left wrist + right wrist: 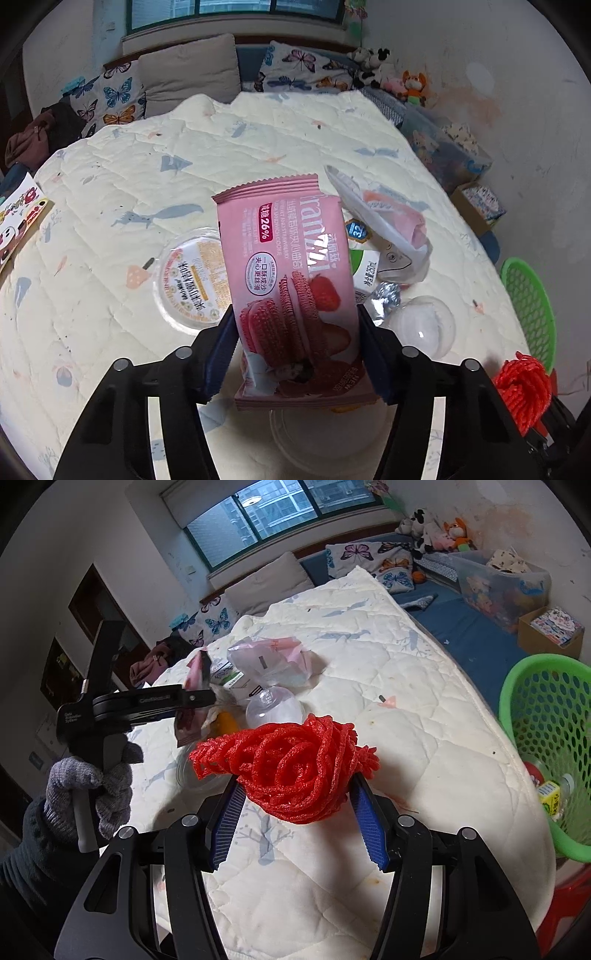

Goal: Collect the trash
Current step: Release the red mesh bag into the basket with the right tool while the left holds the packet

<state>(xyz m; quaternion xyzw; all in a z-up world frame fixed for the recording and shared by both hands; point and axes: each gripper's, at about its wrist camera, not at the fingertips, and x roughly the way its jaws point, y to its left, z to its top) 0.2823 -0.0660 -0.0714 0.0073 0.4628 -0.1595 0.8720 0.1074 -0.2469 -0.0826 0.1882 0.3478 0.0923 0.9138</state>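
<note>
Left hand-held gripper [297, 343] pinching pink "26%" cookie packet [291, 288]; right hand-held gripper [295, 801] pinching red foam net [291, 771].

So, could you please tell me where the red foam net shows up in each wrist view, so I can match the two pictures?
Left wrist view: the red foam net sits at the lower right edge, just below the green basket.
Right wrist view: it fills the centre, clamped between the right gripper fingers.
Shared landmark: the green basket, at the right of both pictures.
</note>
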